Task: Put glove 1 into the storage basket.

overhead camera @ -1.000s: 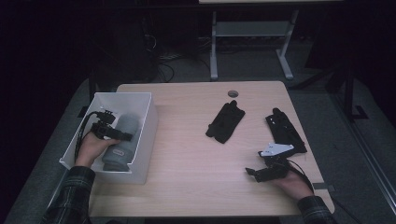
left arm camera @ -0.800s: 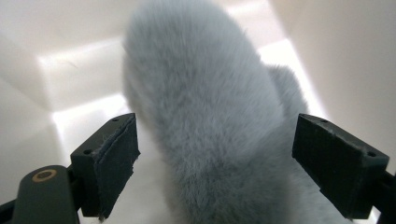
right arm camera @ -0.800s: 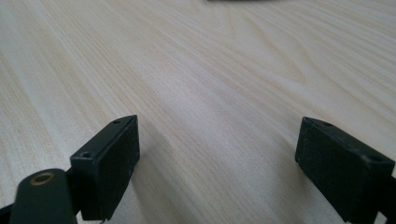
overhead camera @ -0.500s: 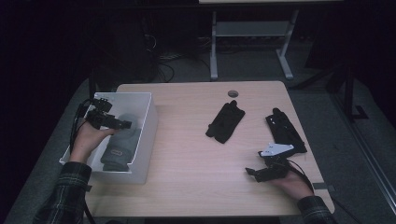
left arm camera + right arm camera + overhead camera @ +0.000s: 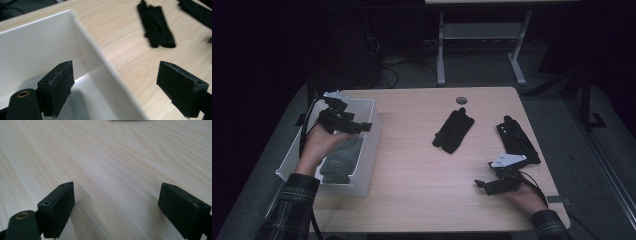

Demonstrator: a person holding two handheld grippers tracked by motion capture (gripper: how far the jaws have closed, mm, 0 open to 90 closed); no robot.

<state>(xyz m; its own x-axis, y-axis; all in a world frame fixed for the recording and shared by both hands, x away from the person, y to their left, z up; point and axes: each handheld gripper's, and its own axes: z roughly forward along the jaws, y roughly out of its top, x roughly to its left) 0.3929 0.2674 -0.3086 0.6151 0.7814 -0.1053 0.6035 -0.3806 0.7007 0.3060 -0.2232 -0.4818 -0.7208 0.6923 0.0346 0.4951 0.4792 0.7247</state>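
My left gripper (image 5: 363, 127) hovers over the white bin (image 5: 371, 145) at the table's left. Its jaws have just been opening and stand open with nothing between them (image 5: 115, 82). A grey folded cloth item (image 5: 339, 161) lies in the bin below the hand. A black folded cloth piece (image 5: 453, 131) lies mid-table, also seen from the left gripper view (image 5: 156, 27). A second black piece (image 5: 516, 139) lies at the right. Just in front of it, my right gripper (image 5: 482, 184) rests low on the wood, open and empty (image 5: 116, 202).
The bin's near wall (image 5: 107, 67) runs right under my left jaws. A small round disc (image 5: 461, 100) sits near the table's far edge. Bare wood (image 5: 422, 170) stretches between the bin and the right hand. Dark floor and a metal stand lie beyond the table.
The left hand has lifted out of the bin and moved toward its far end, and the grey item stays inside. The right hand has not moved.
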